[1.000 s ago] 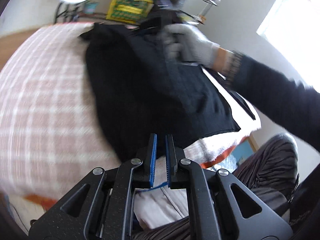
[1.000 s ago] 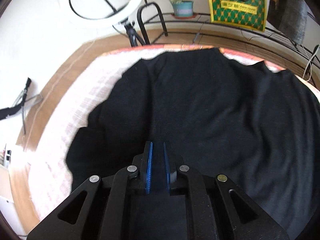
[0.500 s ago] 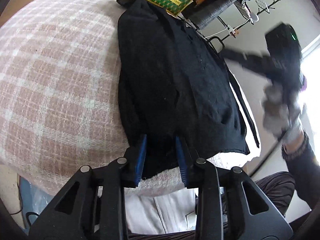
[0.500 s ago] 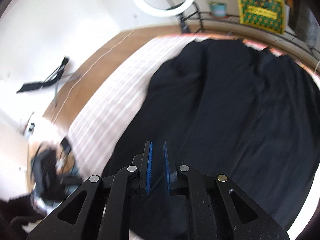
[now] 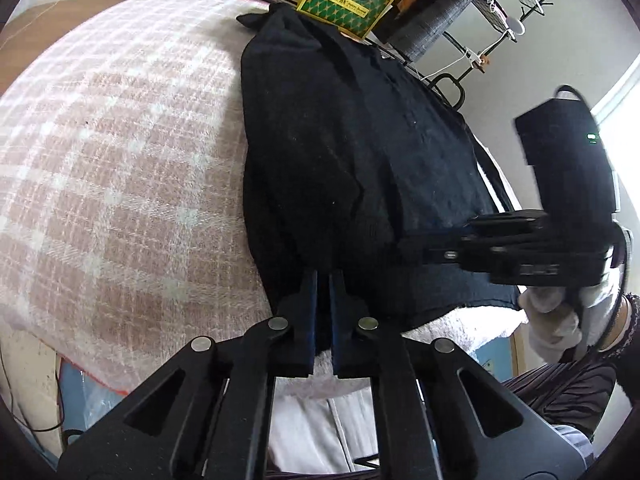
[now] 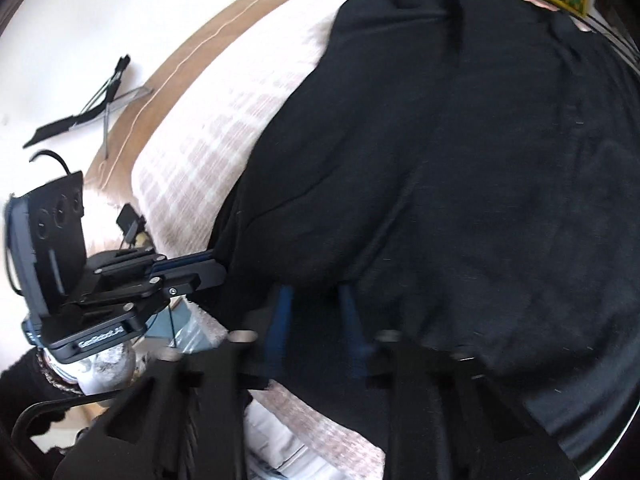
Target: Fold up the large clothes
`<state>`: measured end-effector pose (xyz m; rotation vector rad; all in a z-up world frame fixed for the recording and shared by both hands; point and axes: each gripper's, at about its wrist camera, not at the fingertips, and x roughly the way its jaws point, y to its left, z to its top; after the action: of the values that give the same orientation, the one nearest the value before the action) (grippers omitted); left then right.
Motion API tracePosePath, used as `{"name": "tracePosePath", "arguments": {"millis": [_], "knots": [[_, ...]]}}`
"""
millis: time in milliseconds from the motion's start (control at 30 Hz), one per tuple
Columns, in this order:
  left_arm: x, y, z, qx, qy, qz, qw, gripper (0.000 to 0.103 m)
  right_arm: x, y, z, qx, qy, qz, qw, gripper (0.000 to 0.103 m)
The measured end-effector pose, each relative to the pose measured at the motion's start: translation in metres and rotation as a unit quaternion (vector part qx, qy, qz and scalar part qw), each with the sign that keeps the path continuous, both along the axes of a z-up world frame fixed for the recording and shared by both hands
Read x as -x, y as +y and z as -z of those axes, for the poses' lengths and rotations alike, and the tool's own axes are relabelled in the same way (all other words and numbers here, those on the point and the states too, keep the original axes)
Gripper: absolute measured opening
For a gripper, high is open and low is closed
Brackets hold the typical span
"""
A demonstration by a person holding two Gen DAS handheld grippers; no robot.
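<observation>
Left wrist view shows the black knit garment (image 5: 340, 140) spread over a pink-and-white checked blanket (image 5: 120, 160), stretching away from the left tongs (image 5: 323, 276). Their jaws are closing and nearly together, clenched on the garment's near hem. To their right, the right tongs (image 5: 412, 250) reach in sideways onto the same hem, carried by a white-gloved hand (image 5: 556, 320). This side-on angle hides their gap. Only the right wrist view shows it, though blurred: those jaws are closing, the blue pads (image 6: 280, 312) apart, with dark cloth between them and not yet pinched. A yellow-and-green patterned box (image 5: 344, 4) stands beyond the garment's far end.
</observation>
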<state>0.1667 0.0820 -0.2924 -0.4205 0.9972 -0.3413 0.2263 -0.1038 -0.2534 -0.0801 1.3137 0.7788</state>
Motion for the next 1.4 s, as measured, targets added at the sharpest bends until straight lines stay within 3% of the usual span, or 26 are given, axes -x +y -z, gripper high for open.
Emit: {"name": "tracePosePath", "arguments": {"millis": [267,500,733,767,833,867,1067,1167,1200,1233,1267,1367,1400], "knots": [[0.025,0.01,-0.021,-0.002,-0.022,-0.016,0.9996,0.002,0.013,-0.008,-0.027,-0.032,-0.016,0.009,0.999,0.002],[0.022,-0.001,0.003,-0.026,0.002,-0.007,0.9996,0.002,0.018,-0.008,-0.002,0.022,-0.008,0.005,1.0,0.002],[0.03,0.009,-0.015,-0.022,-0.016,-0.027,0.9993,0.005,0.018,-0.011,-0.015,0.02,-0.021,-0.013,1.0,0.003],[0.03,0.013,-0.018,-0.021,-0.016,-0.038,0.9989,0.01,0.017,-0.012,-0.02,0.017,-0.026,-0.013,0.999,0.004],[0.026,0.02,-0.017,-0.011,-0.011,-0.056,0.9983,0.051,0.015,-0.016,-0.029,0.014,-0.043,-0.008,0.999,0.006],[0.023,0.024,-0.015,-0.004,-0.008,-0.064,0.9979,0.055,0.015,-0.016,-0.033,0.009,-0.05,-0.005,0.999,0.006],[0.013,0.019,0.002,0.027,0.021,-0.053,0.998,0.055,0.006,-0.033,-0.055,-0.035,-0.07,0.026,0.997,0.006],[0.013,0.018,0.003,0.034,0.015,-0.061,0.9974,0.055,0.004,-0.036,-0.059,-0.047,-0.075,0.033,0.996,0.006],[0.013,0.018,0.004,0.037,0.015,-0.064,0.9971,0.047,0.003,-0.036,-0.06,-0.051,-0.076,0.032,0.995,0.006],[0.011,0.017,0.007,0.042,0.022,-0.062,0.9969,0.023,0.004,-0.035,-0.06,-0.053,-0.078,0.032,0.995,0.006],[0.008,0.015,0.01,0.044,0.028,-0.06,0.9969,0.012,0.002,-0.033,-0.062,-0.057,-0.081,0.031,0.995,0.006],[0.008,0.013,0.01,0.054,0.019,-0.047,0.9973,0.006,-0.002,-0.029,-0.069,-0.067,-0.093,0.029,0.993,0.009],[0.008,0.013,0.008,0.056,0.013,-0.042,0.9975,0.006,-0.005,-0.024,-0.072,-0.067,-0.098,0.029,0.992,0.02]]}}
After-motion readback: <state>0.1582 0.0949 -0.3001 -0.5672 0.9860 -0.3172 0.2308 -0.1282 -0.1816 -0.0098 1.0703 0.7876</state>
